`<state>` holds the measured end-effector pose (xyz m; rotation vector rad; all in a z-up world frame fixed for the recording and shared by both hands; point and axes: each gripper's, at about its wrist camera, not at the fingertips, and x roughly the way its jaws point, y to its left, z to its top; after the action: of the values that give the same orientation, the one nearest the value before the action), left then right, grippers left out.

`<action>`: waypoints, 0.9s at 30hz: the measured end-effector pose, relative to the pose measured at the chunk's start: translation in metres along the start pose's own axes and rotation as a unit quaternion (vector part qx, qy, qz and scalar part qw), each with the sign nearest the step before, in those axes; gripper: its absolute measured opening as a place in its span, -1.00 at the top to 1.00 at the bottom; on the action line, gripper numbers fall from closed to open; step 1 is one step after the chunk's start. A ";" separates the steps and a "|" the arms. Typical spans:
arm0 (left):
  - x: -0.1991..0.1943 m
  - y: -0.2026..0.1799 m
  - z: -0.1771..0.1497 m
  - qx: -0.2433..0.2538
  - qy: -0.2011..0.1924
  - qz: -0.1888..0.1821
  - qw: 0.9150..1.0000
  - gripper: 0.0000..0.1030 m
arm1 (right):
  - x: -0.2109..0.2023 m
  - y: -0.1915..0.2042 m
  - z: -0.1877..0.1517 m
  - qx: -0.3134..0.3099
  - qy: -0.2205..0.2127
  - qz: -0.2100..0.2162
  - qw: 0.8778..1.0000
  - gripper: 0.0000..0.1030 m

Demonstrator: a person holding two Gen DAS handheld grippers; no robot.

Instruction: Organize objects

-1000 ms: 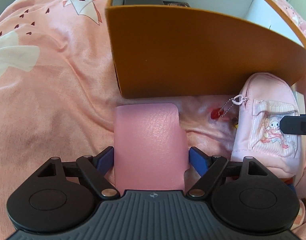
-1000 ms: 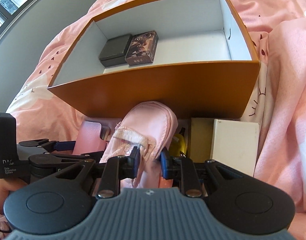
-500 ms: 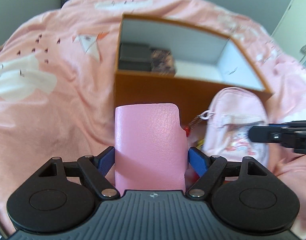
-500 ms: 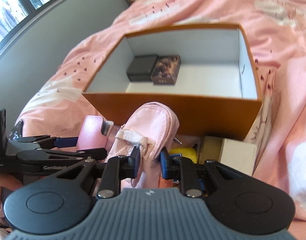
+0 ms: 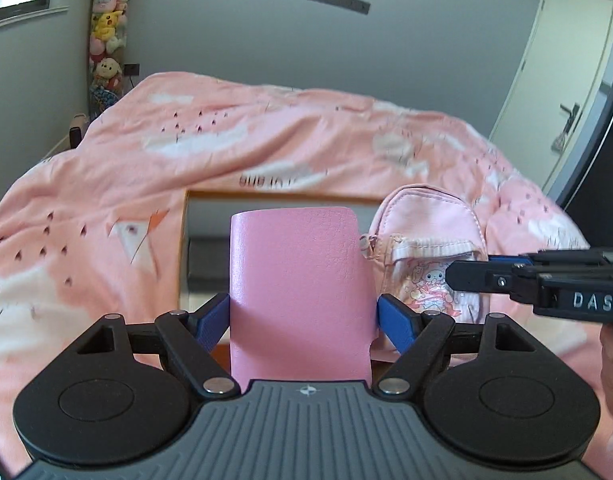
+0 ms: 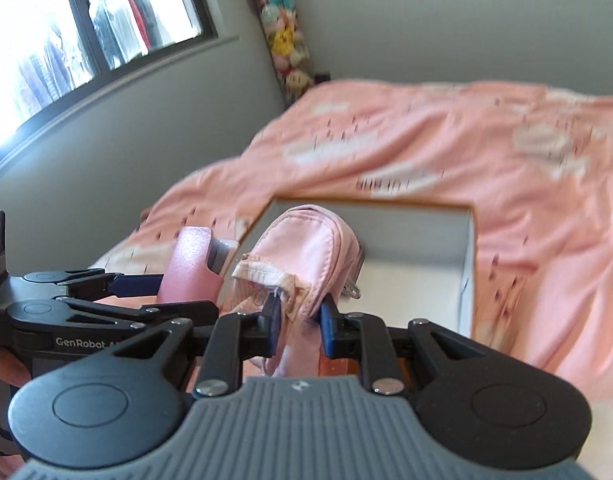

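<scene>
A grey-walled bedroom is seen, with a bed [image 5: 306,144] covered by a pink patterned quilt, on which an orange box [image 6: 468,280] with a white inside is set near the bed's near edge. The carrying step is judged to be in hand. At the left, a pink wallet [image 5: 300,296] is gripped by its sides in the left tongs [image 5: 302,316] and held above the box's left part. To its right, a small pink backpack [image 6: 306,252] is pinched at its pocket trim by the nearly closed right tongs [image 6: 300,312] and held over the box opening. Next, both things would need to be brought down inside the box walls before any release. Against the earlier frames, both things are now seen lifted off the bed from in front of the box's near wall, and both views are tilted up, so that wall and door are now shown.
</scene>
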<state>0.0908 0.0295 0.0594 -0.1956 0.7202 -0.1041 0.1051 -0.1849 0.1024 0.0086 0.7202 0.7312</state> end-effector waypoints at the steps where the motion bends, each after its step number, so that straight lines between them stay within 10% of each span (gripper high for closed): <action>1: 0.003 -0.001 0.005 0.001 -0.004 -0.001 1.000 -0.78 | 0.000 -0.002 0.006 -0.002 -0.009 -0.004 1.000 0.59; 9: 0.067 -0.005 0.026 0.026 0.036 0.037 0.998 -0.78 | 0.031 -0.031 0.037 0.013 -0.030 -0.050 0.998 0.59; 27: 0.139 0.010 0.001 0.065 0.191 0.076 0.976 -0.78 | 0.133 -0.059 0.017 0.020 0.076 -0.045 0.996 0.59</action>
<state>0.1957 0.0175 -0.0311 0.0075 1.1057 -0.0423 0.2204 -0.1442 0.0214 -0.0434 0.8748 0.6359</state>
